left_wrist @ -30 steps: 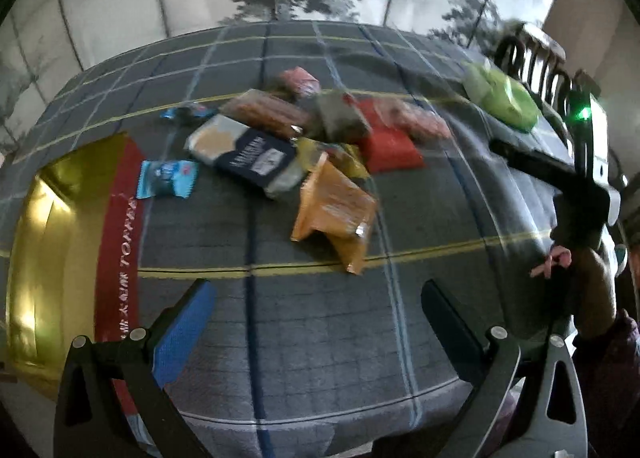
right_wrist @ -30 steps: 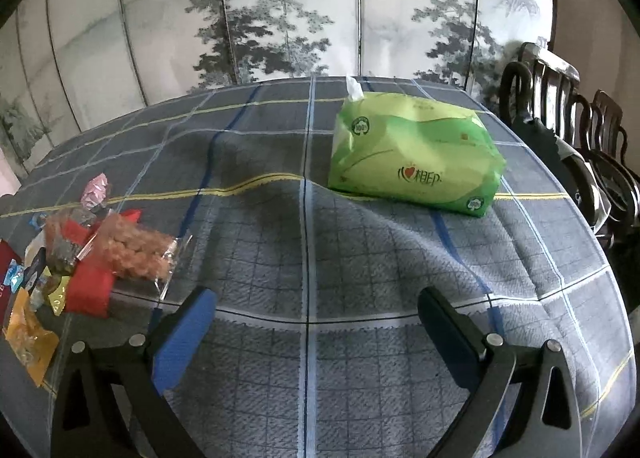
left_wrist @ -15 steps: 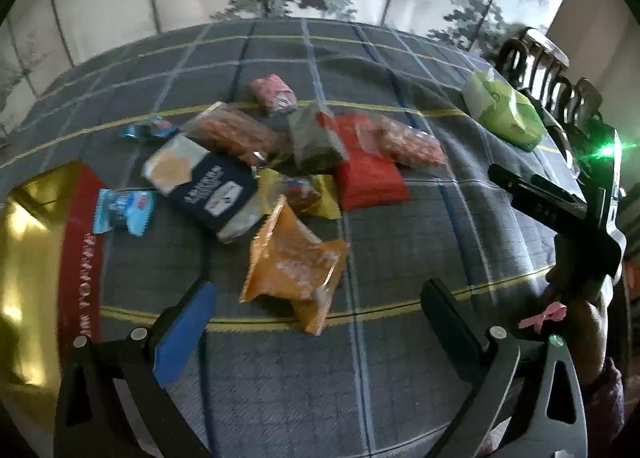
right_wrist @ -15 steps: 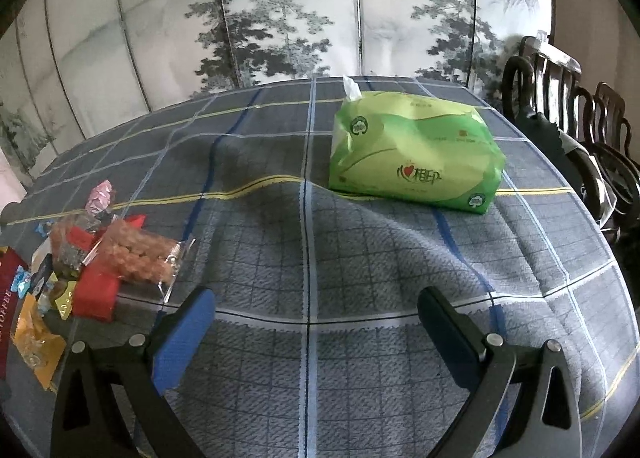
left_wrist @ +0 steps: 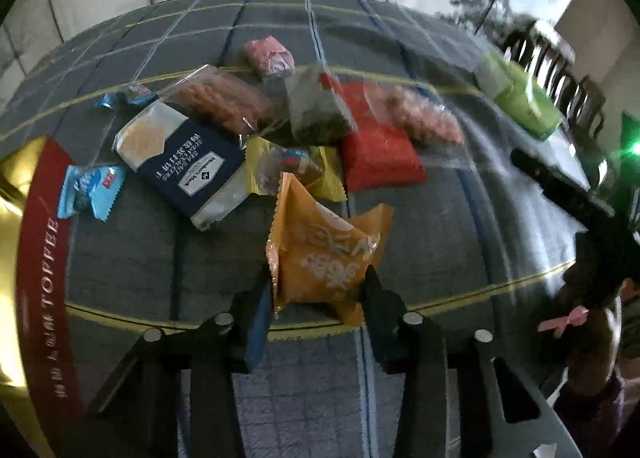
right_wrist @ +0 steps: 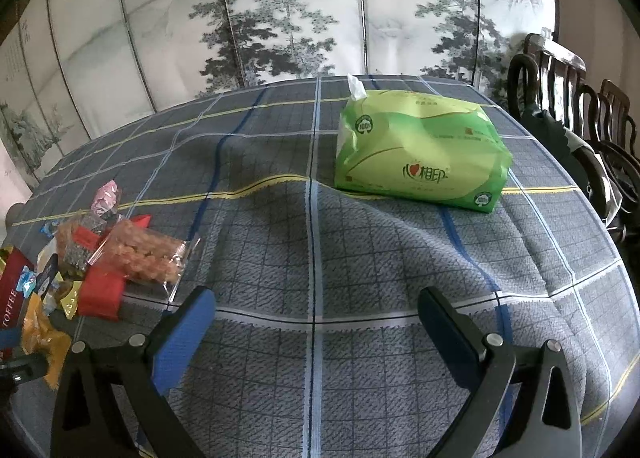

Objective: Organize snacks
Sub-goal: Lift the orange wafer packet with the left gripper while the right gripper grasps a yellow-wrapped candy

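Left wrist view, lower centre: left gripper (left_wrist: 316,290), jaws just closed onto the orange snack packet (left_wrist: 324,254), pads pressing its sides. Right wrist view, bottom: right gripper (right_wrist: 316,322) wide open, holding nothing, above bare plaid tablecloth (right_wrist: 360,258). Judged progress: barely begun, first packet only now gripped. Beyond it at mid-frame the remaining pile lies unsorted: navy cracker pack (left_wrist: 184,161), red packet (left_wrist: 380,153), pink sweet (left_wrist: 270,57). The gold toffee tin (left_wrist: 24,225), left edge, is cut off; its contents cannot be seen. Far right objects are motion-blurred.
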Demonstrator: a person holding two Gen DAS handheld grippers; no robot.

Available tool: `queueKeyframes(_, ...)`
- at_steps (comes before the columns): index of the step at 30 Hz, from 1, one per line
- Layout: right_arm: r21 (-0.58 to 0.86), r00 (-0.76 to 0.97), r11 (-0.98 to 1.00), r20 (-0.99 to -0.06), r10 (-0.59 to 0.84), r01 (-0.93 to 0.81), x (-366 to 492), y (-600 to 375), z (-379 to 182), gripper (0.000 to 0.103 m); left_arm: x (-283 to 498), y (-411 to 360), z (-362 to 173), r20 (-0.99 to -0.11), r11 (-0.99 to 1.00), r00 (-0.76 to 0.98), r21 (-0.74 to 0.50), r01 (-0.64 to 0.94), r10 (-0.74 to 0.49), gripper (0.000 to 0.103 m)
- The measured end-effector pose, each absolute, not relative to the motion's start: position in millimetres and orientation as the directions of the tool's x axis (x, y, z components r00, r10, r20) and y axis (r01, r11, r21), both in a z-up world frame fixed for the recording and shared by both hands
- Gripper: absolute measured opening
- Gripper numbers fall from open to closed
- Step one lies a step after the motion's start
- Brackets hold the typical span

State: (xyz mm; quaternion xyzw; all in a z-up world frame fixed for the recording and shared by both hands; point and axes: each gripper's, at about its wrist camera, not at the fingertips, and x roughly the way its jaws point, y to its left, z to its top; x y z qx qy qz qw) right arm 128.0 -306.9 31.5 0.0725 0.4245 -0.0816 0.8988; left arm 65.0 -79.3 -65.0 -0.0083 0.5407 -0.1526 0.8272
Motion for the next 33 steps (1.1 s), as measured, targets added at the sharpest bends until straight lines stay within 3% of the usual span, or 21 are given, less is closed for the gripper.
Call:
queueKeyframes(5, 0.058, 0.618, 0.973, -0.78, -0.095, 0.223, 128, -310, 31, 0.103, 47, -83, -62, -0.892, 0.951, 0.378, -0.152, 0.269, -0.249, 0.033)
queueKeyframes(10, 0.051, 0.605, 0.972, -0.789, -0.102, 0.23, 130, -311, 30, 0.103, 23, -74, -56, -0.883, 0.94, 0.364, -0.203, 0.273, -0.296, 0.032)
queueKeyframes(24, 0.035, 0.619, 0.978, -0.779, -0.101, 0.204, 130, -304, 32, 0.103, -14, -24, 1, -0.816, 0.945, 0.495, -0.179, 0.273, -0.297, 0.032)
queueKeyframes(28, 0.102, 0.726, 0.993, -0.678, 0.114, -0.06, 107, -272, 51, 0.103, -19, -12, 8, -0.81, 0.951, 0.514, -0.166, 0.261, -0.283, 0.032)
queueKeyframes(33, 0.092, 0.628, 0.901, -0.687, 0.366, -0.424, 99, -190, 65, 0.101, -19, 1, 16, -0.802, 0.955, 0.529, -0.172, 0.24, -0.277, 0.033)
